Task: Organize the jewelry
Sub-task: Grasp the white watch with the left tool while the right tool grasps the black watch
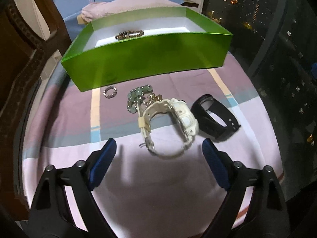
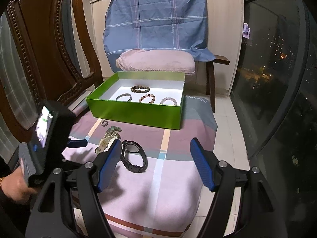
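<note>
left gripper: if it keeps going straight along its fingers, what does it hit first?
Most likely the white watch: it lies just ahead of the open left gripper, roughly centred between the fingers. Depth is hard to judge, so it might meet the bedsheet just short of it.

A carved dark wooden chair back (image 2: 45, 45) stands at the left. Behind, a blue checked cloth (image 2: 156, 17) drapes a pale cabinet (image 2: 223, 39). Right, a window (image 2: 277, 75) shows night city lights. Floor tiles (image 2: 227, 130) are pale.
</note>
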The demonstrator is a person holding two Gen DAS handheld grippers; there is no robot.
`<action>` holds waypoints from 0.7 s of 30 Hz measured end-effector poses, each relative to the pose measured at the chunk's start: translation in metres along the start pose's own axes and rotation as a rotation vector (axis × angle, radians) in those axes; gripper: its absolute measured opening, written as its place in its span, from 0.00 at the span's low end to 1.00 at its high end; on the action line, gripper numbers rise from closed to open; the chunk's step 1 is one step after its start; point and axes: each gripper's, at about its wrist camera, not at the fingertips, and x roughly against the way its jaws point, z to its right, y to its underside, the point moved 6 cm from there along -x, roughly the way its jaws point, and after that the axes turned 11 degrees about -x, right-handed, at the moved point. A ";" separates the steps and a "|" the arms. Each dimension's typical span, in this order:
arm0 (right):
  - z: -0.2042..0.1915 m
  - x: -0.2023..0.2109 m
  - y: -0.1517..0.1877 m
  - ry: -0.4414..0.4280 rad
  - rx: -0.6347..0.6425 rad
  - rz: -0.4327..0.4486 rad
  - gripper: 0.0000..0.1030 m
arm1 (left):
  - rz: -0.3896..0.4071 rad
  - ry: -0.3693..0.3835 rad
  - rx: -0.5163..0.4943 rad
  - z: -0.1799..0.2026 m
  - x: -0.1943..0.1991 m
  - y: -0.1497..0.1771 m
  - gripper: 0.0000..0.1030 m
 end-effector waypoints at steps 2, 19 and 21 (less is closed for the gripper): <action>0.001 -0.002 0.001 0.001 0.002 -0.008 0.68 | 0.003 0.009 0.023 -0.003 -0.007 -0.002 0.83; 0.003 -0.036 0.015 0.021 0.009 -0.091 0.68 | 0.085 0.020 0.045 -0.015 0.020 -0.014 0.57; -0.001 -0.047 0.021 0.019 0.018 -0.118 0.68 | 0.150 0.011 0.033 -0.022 0.050 -0.020 0.57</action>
